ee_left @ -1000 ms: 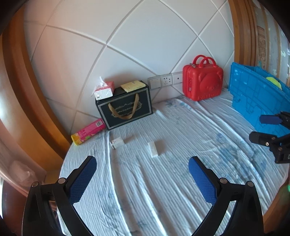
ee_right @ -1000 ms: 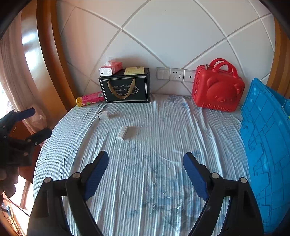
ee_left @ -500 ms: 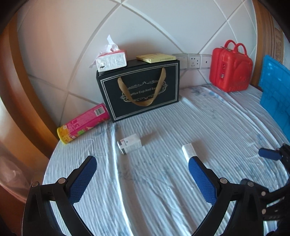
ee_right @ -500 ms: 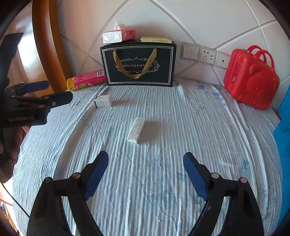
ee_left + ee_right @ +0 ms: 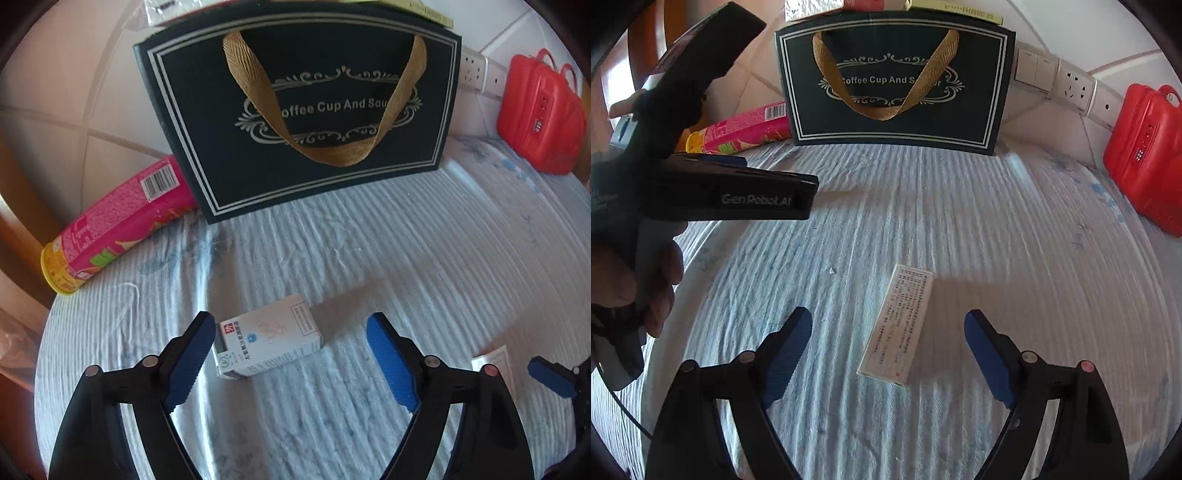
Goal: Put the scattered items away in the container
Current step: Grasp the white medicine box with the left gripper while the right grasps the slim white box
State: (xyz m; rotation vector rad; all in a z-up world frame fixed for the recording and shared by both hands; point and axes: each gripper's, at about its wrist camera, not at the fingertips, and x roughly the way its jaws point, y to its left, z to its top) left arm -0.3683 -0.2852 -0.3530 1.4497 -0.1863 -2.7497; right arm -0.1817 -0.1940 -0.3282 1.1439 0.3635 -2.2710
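Note:
A small white box (image 5: pixel 267 341) lies on the pale striped cloth between the open fingers of my left gripper (image 5: pixel 291 360), nearer the left finger. A long flat white box (image 5: pixel 897 325) lies between the open fingers of my right gripper (image 5: pixel 888 356); its end shows in the left wrist view (image 5: pixel 495 363). Neither box is gripped. A pink snack tube (image 5: pixel 114 225) lies on its side by the black gift bag (image 5: pixel 310 110). The left gripper's body (image 5: pixel 713 192) shows at the left of the right wrist view. The blue container is out of view.
The black bag (image 5: pixel 894 81) stands against the white padded wall, with a tissue pack and a yellow box on top. A red bear-shaped case (image 5: pixel 539 114) (image 5: pixel 1145 155) stands at the right. Wall sockets (image 5: pixel 1071 88) sit behind. A wooden frame borders the left.
Both grippers moved forward and down toward the cloth. The small white box now sits between the left fingers and the long box between the right fingers. The blue container left view.

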